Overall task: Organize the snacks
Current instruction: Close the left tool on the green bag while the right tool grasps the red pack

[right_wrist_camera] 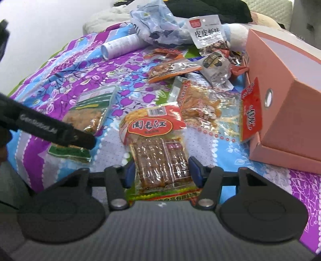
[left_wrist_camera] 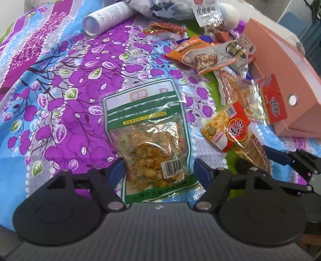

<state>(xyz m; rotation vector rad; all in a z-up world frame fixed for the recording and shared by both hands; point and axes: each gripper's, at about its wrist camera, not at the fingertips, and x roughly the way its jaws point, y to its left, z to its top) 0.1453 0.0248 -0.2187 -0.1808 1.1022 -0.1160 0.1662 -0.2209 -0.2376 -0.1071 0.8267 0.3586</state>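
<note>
A white cylindrical tube (left_wrist_camera: 109, 17) lay on its side on the purple floral bedsheet (left_wrist_camera: 60, 80) near the bed's far edge, beside a crumpled plastic bag (right_wrist_camera: 158, 26).

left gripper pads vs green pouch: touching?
Cannot tell. In the left wrist view the left gripper straddles the green pouch; the left pad meets its edge with no visible gap, but a thin gap shows at the right pad.

Glossy plastic snack bags (left_wrist_camera: 148, 136) on matt printed cloth (left_wrist_camera: 60, 84)
</note>
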